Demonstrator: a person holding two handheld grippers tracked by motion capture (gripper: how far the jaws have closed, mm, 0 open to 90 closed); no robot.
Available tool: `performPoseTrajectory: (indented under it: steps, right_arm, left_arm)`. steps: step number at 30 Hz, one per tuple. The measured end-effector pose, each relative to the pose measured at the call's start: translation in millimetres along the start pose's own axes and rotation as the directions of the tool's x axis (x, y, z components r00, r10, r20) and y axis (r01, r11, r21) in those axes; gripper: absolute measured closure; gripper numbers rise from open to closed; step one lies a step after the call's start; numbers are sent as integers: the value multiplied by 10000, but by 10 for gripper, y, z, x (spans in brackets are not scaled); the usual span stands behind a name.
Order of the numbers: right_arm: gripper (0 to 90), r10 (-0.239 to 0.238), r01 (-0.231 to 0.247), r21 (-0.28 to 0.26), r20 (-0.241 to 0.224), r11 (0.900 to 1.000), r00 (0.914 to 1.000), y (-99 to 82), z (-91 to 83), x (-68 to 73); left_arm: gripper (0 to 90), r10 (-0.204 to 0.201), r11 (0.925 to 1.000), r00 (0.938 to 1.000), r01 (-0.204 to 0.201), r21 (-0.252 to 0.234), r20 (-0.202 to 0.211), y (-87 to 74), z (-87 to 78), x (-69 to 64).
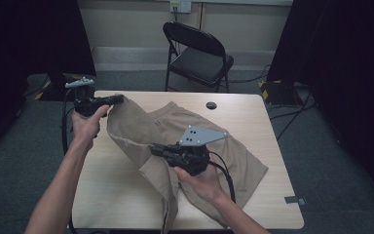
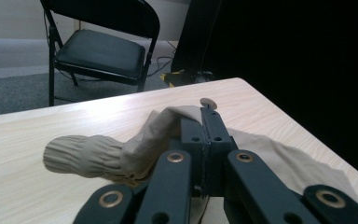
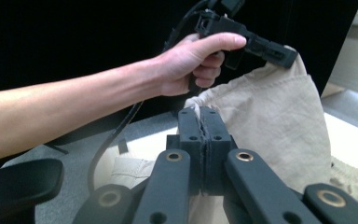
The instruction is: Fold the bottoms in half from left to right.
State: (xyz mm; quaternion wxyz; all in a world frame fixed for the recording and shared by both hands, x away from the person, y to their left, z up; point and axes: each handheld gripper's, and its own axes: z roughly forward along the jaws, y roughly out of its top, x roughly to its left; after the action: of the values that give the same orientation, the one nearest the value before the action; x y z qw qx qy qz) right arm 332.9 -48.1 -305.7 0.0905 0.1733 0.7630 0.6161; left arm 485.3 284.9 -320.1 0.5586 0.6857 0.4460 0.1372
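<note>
Now my left tongs [image 1: 119, 99] and right tongs [image 1: 154, 148] both clamp the tan trousers [image 1: 141, 127] above the bench [image 1: 263, 126]; no readable writing.

Light wood table [image 1: 272, 161] w/ round cable hole [image 1: 211, 105] nr far edge, on grey carpet floor [image 1: 29, 161]. Black folding chair [image 1: 197, 53] behind table, padded seat. Pale wall [image 1: 126, 24] at back w/ socket [image 1: 180, 6]. Black curtains [image 1: 350, 58] both sides. Cables on floor at right. Dim, even light.
</note>
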Motion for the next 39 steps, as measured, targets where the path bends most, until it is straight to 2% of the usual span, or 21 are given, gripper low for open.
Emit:
performPoseTrajectory:
  steps: [6, 8, 11, 14, 16, 19, 20, 21, 25, 31, 33, 34, 35, 37, 39]
  right_arm:
    - [893, -369, 367, -314, -80, 9988, 9993, 185, -11, 68]
    - [893, -449, 445, -429, -83, 9981, 9990, 239, -15, 85]
    - [893, -586, 579, -557, -110, 9968, 9982, 304, -27, 97]
    - [893, -851, 849, -644, -1, 9943, 9964, 411, -68, 84]
    - [893, -825, 823, -665, 5, 9944, 9966, 414, -78, 78]
    - [893, -712, 717, -688, 106, 9950, 9974, 360, -100, 33]
    - [893, -508, 520, -660, 197, 9965, 9985, 279, -108, -8]
    - [893, -477, 490, -595, 225, 9970, 9986, 244, -111, -25]
    - [893, -468, 480, -296, 409, 9984, 9981, 165, -173, -84]
    - [893, -233, 280, -432, 1049, 9987, 9942, 66, -470, -223]
    - [892, -138, 203, -498, 1277, 9986, 9917, 0, -577, -277]
    - [892, -138, 203, -498, 1277, 9986, 9917, 0, -577, -277]
    - [892, 58, 16, -496, 1505, 9988, 9886, -84, -679, -342]
    - [892, 165, -90, -447, 1706, 9990, 9852, -148, -757, -387]
    - [892, 287, -218, -371, 1977, 9991, 9798, -217, -848, -435]
  left_arm:
    - [899, 49, 9999, 9999, -50, -87, -127, 116, -71, -16]
    - [899, 259, 9995, 9993, -264, -192, -265, 182, -100, -52]
    - [899, 381, 9991, 9990, -386, -184, -241, 241, -108, -83]
    - [900, 573, 9975, 9982, -580, -404, -200, 342, -119, -140]
    - [900, 640, 9971, 9978, -646, -406, -161, 355, -108, -148]
    - [900, 534, 9982, 9981, -541, -240, -309, 318, -15, -118]
    - [900, 505, 9985, 9983, -511, -209, -285, 266, 76, -119]
    - [900, 505, 9985, 9983, -511, -209, -285, 266, 76, -119]
    - [900, 226, 9993, 9997, -227, -309, -46, 218, 252, -177]
    - [900, 217, 9993, 9997, -215, -299, 66, 268, 435, -261]
    - [900, 327, 9992, 9994, -325, -242, 85, 293, 518, -299]
    - [900, 327, 9992, 9994, -325, -242, 85, 293, 518, -299]
    - [900, 325, 9993, 9993, -322, -194, 183, 301, 608, -323]
    - [900, 317, 9994, 9993, -314, -138, 204, 301, 654, -332]
    - [899, 324, 9995, 9993, -324, 14, 208, 299, 781, -350]
